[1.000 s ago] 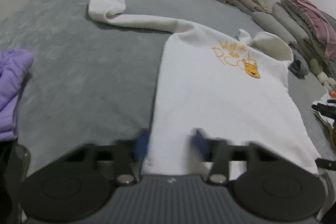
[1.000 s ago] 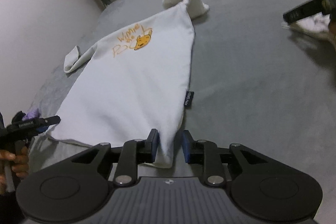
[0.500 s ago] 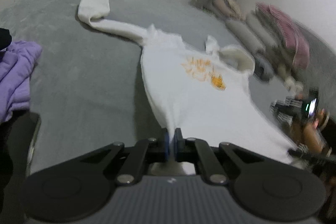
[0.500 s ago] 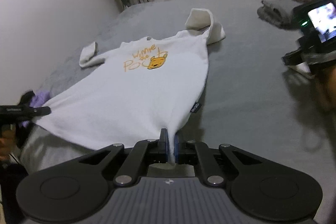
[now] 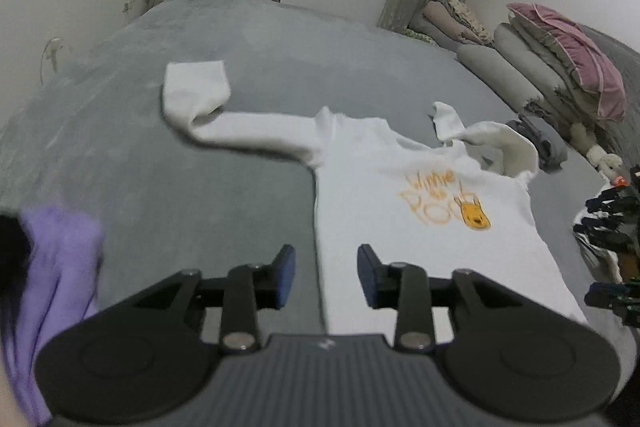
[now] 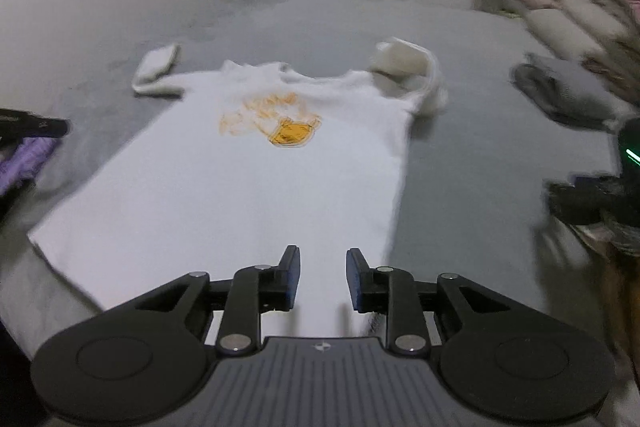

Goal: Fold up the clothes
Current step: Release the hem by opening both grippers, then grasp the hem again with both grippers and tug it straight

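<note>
1. Left gripper [image 5: 326, 277]: clamped on the hem corner half a second ago, now fingers [image 5: 286, 275] spread wide, nothing between them, hovering over the left side edge of the shirt [image 5: 420, 247].
2. Right gripper [image 6: 322, 277]: same change, was pinching the other hem corner, now fingers [image 6: 291, 277] wide apart and empty, above the hem near the shirt's [image 6: 248, 195] right edge.
3. Shirt no longer pulled taut between the two grippers; now lying flat on the grey bed [image 5: 180, 163], print side up.
4. White long-sleeve, orange lettering and yellow bear face on the chest [image 5: 448, 201].
5. Left sleeve [image 5: 224, 117] stretched out sideways on the bed, cuff end folded back on itself.
6. Right sleeve [image 6: 408, 67] bunched up in a heap at the shoulder.
7. Body mostly smooth, hem toward the grippers, collar toward the window.
8. Purple garment [image 5: 52, 267] at the left bed edge, apart from the shirt.
9. Folded grey item [image 6: 560, 91] and stacked bedding [image 5: 560, 59] off to the right.
</note>
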